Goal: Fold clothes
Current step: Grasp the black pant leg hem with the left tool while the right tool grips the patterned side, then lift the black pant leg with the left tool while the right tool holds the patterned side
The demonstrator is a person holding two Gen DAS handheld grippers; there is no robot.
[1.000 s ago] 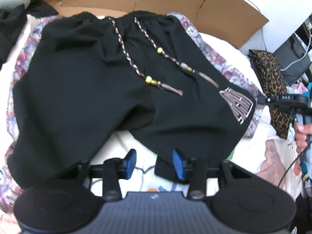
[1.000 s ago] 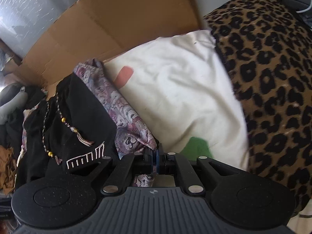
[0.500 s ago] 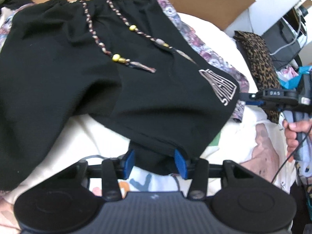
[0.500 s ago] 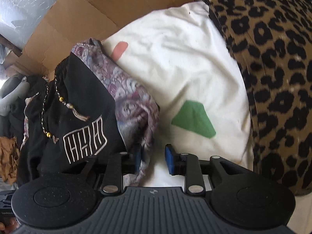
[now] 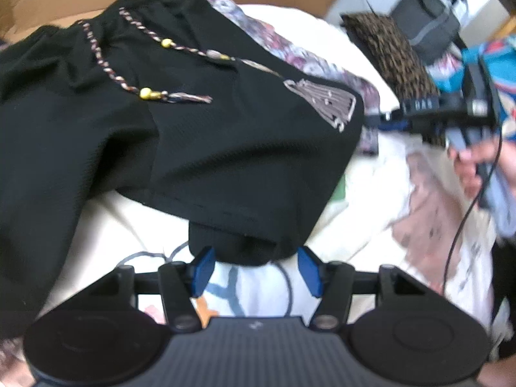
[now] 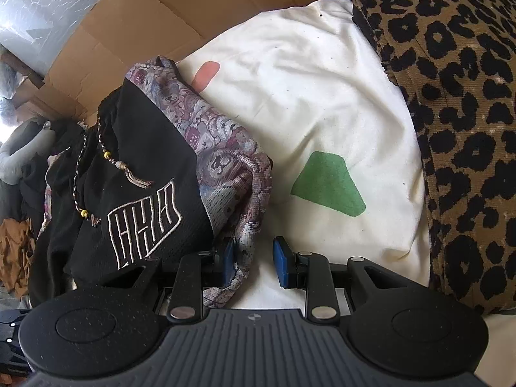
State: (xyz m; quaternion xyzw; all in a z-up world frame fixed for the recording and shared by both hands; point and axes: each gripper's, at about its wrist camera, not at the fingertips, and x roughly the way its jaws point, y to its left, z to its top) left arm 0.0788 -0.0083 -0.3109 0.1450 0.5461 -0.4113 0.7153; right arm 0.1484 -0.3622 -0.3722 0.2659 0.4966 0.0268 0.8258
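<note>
Cream bedding under black shorts before parted left tool.

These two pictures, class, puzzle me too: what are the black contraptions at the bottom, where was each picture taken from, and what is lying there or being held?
No robot arm is at work here. A person holds a two-finger gripper in each hand, and each gripper carries a camera that looks forward along its fingers. One picture comes from the left gripper, the other from the right gripper; the blue pads are their fingertips.

On the cream sheet lie black shorts with a beaded drawstring, on top of a purple patterned garment. A leopard-print cushion lies beside them and cardboard stands behind.

Both grippers are open and clamp nothing. The shorts' hem lies between the left pads, the patterned cloth by the right ones.
</note>
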